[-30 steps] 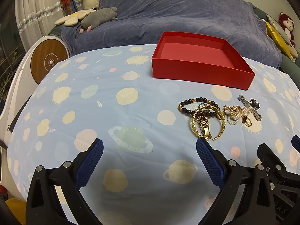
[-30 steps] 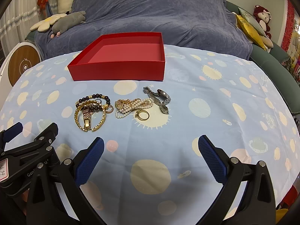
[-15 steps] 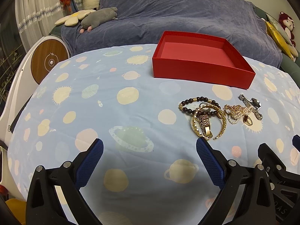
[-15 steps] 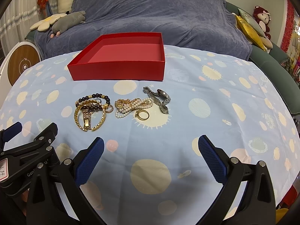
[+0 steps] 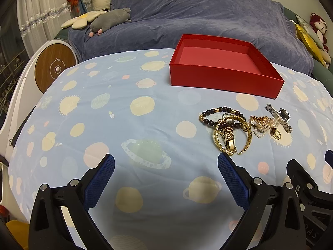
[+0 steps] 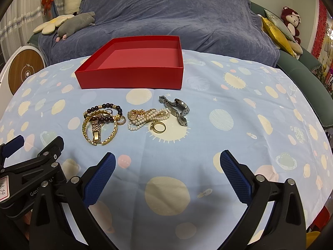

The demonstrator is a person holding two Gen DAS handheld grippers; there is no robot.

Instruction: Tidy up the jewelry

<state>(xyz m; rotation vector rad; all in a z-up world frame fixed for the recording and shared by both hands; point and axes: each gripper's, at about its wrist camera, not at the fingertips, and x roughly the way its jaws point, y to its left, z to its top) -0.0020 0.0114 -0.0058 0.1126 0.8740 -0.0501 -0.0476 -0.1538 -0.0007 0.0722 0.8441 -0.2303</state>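
Note:
An empty red box [image 5: 220,68] [image 6: 133,66] stands at the far side of the table. In front of it lies a jewelry pile: a dark bead bracelet [image 6: 104,110], gold bangle and gold watch band [image 5: 229,137] [image 6: 96,129], pearl strand [image 6: 149,117], gold ring [image 6: 159,127] and silver watch [image 5: 280,116] [image 6: 177,109]. My left gripper [image 5: 166,177] is open and empty, near and left of the pile. My right gripper [image 6: 167,175] is open and empty, just short of the pile.
The table has a light blue planet-print cloth [image 5: 104,114]. A blue-covered sofa [image 6: 166,16] with plush toys stands behind it. A round wood-faced appliance [image 5: 55,69] is at the left. The left gripper's body [image 6: 31,166] shows beside the right one.
Both views have shifted only slightly; the jewelry and box have not moved and both grippers stay open.

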